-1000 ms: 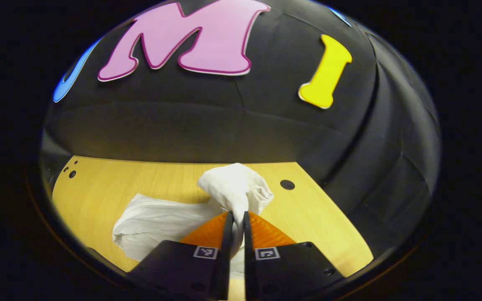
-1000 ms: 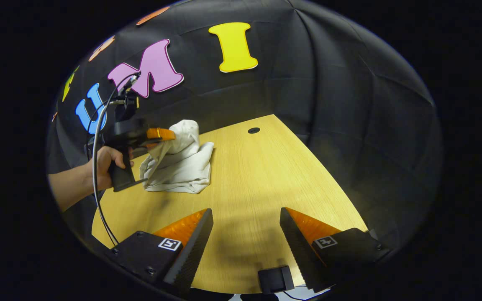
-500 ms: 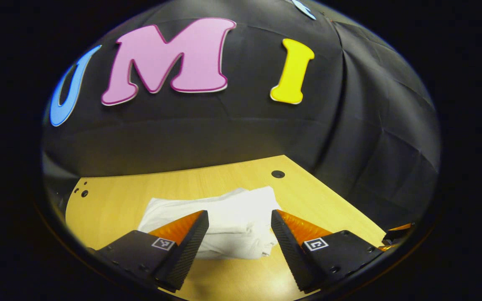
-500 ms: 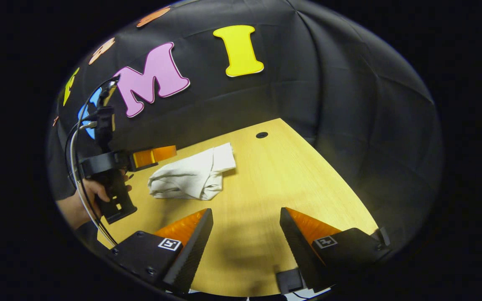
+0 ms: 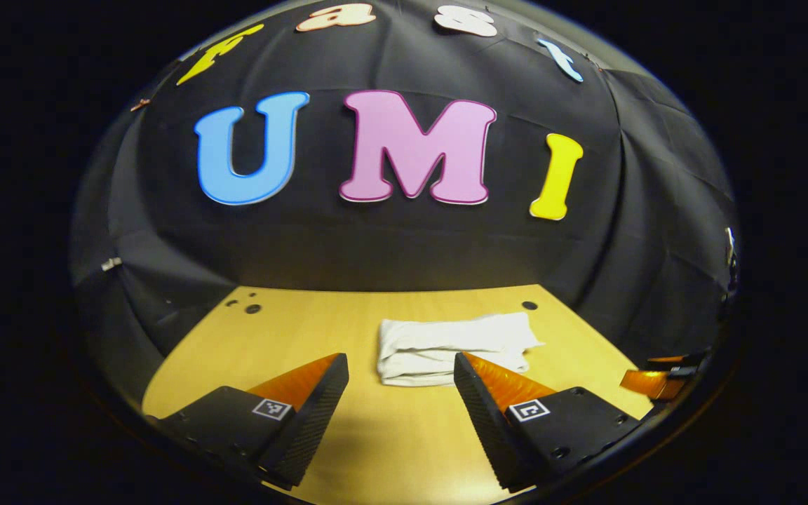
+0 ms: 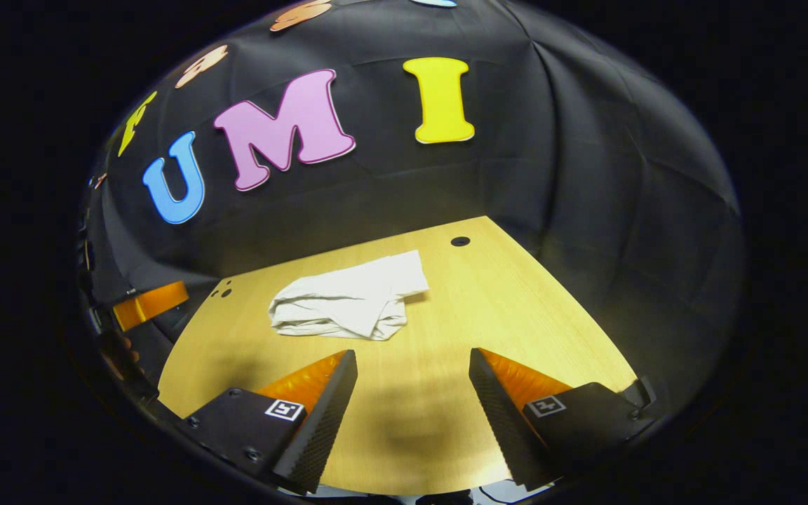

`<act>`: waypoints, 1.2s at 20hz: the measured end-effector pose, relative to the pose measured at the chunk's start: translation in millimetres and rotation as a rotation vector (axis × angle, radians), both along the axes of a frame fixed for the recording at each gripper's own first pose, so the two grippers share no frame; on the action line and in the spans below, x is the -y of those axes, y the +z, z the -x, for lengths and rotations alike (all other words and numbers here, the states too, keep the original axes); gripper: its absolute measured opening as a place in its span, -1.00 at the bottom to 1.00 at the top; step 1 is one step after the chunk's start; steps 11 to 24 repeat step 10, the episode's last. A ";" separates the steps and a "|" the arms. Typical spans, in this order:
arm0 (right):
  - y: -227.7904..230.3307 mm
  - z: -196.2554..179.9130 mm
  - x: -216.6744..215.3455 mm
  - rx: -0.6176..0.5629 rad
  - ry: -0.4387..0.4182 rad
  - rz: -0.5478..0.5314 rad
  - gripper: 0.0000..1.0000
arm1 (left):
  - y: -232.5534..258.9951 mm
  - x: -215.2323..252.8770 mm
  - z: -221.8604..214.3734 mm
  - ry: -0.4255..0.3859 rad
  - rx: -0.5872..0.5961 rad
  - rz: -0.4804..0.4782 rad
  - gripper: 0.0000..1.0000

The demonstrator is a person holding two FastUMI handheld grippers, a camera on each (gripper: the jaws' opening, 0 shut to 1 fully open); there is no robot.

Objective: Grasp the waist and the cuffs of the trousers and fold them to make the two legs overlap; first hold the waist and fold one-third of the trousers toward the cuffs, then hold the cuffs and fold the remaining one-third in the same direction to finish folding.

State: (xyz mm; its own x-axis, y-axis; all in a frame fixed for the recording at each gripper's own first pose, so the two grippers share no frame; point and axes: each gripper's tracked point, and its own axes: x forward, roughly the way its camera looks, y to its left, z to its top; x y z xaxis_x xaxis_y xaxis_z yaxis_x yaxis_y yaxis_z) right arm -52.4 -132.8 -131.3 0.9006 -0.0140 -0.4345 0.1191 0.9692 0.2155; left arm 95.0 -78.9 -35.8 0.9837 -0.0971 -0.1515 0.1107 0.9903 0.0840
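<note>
Light: warm, from above, bright on the table (image 6: 446, 294)
Shadows: soft, near edge
Edges: fisheye bending, dim wall

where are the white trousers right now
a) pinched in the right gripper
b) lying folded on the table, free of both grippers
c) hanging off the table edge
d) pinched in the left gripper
b: the trousers lie as a folded bundle on the table, with the left gripper and right gripper both open and apart from them.

White trousers (image 5: 446, 347) (folded, creased); light, yellowish wood-grain tabletop (image 5: 320, 330) with small dark round holes; plain black cloth wall (image 6: 586, 210); each claw's body carries a black-and-white square marker.
</note>
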 end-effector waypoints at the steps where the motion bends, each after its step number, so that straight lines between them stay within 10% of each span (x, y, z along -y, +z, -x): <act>1: 5.3 4.1 -12.1 0.008 0.012 0.006 0.97 | 3.0 -12.5 16.5 0.008 0.014 -0.006 0.93; 10: 26.1 52.1 -134.7 0.059 0.177 -0.009 0.97 | 0.0 -70.5 101.2 0.062 0.017 0.183 0.93; 24: 26.1 52.1 -134.7 0.059 0.177 -0.009 0.97 | 0.0 -70.5 101.2 0.062 0.017 0.183 0.93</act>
